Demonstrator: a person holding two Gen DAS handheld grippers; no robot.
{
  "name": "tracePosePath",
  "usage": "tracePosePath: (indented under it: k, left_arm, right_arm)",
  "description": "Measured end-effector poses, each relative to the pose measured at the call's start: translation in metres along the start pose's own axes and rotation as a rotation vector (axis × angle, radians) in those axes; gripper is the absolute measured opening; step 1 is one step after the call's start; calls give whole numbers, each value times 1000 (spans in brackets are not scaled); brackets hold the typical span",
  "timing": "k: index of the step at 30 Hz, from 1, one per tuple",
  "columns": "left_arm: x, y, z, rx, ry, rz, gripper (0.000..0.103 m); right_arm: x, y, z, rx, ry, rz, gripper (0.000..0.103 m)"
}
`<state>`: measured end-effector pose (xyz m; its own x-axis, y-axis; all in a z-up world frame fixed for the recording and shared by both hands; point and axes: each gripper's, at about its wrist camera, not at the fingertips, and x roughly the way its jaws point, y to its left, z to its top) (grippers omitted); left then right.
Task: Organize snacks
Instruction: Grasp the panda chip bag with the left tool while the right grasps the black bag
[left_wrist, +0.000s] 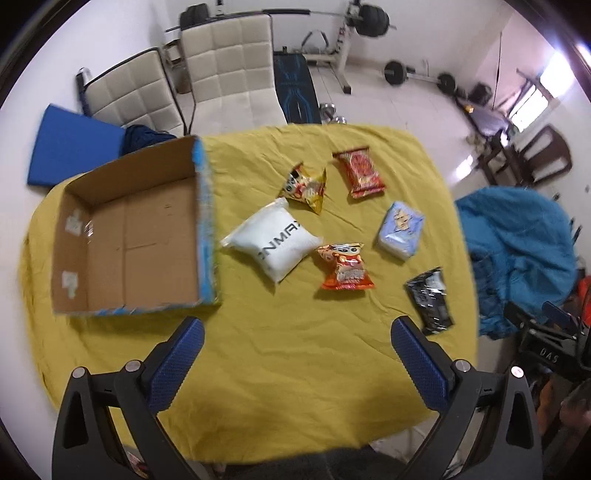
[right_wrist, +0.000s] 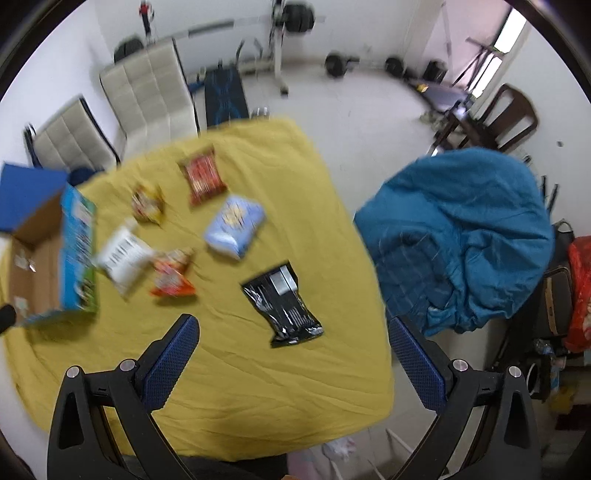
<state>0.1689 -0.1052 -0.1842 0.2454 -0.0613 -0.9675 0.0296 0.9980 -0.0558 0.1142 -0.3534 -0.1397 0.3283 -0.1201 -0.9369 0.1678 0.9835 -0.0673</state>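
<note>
Both grippers hover above a bench draped in a wrinkled yellow cloth (left_wrist: 280, 354). The left gripper (left_wrist: 295, 354) has its fingers spread wide and empty; the right gripper (right_wrist: 293, 354) likewise stands open, holding nothing.

Six packets lie loose on the cloth, none yet in the empty cardboard box (left_wrist: 129, 236) at the left:
- a plump white pouch (left_wrist: 273, 240), just beside the box wall;
- an orange crinkled bag (left_wrist: 345, 267);
- a gold bag (left_wrist: 306, 184);
- a red flat packet (left_wrist: 362, 171);
- a pale blue soft pack (left_wrist: 400, 230);
- a glossy black foil packet (right_wrist: 284, 306).

The black packet lies just ahead of the right fingers, between them, its long axis running roughly along the reach; the right gripper is probably the nearer one for it.
</note>
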Motion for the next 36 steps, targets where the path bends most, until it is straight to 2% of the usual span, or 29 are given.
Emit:
tracePosePath:
  k: [5,6,9,12,13,16,19,21,24,25,27,28,31,36]
  left_arm:
    - [87,-31,16,75,117,1,102]
    - [107,-36,19,77,158,-19,101]
    - [150,-45,30,59,253,-54,98]
    - [181,-49,45,21,312,-91,98]
    - [189,-51,49,13,332,-100,98]
    - [207,-54,57,23,372,-64,97]
    - [224,-55,63,34,413,-27,80]
    - [231,-56,64,40,429,-28,65]
    - [237,-57,63,53,432,-13,52]
    - [238,-57,61,55,432,-10,50]
    - [237,-54,53,45,438,-13,40]
    - [236,-54,48,51,436,-7,40]
    - [228,-52,29,74,418,28,38]
    - [223,-43,-5,74,419,32,38]
  right_arm:
    - [117,-16,-3,-64,171,9,103]
    - [138,-15,-4,-72,197,16,99]
    - [202,-10,-12,-93,291,19,98]
    - [249,-13,-18,-86,362,35,98]
    - [258,-12,-18,-88,374,39,98]
    - [281,-16,-19,-68,410,66,98]
    - [297,-21,-17,-35,444,105,92]
    - [304,-22,-15,-20,462,128,88]
    - [318,-23,-13,-13,485,152,88]
    - [323,-23,-12,-9,498,171,87]
    - [328,-22,-13,-5,522,186,82]
    - [330,-22,-12,-5,528,181,77]
    - [334,-27,-15,3,538,173,72]
    - [330,-32,-24,36,579,213,74]
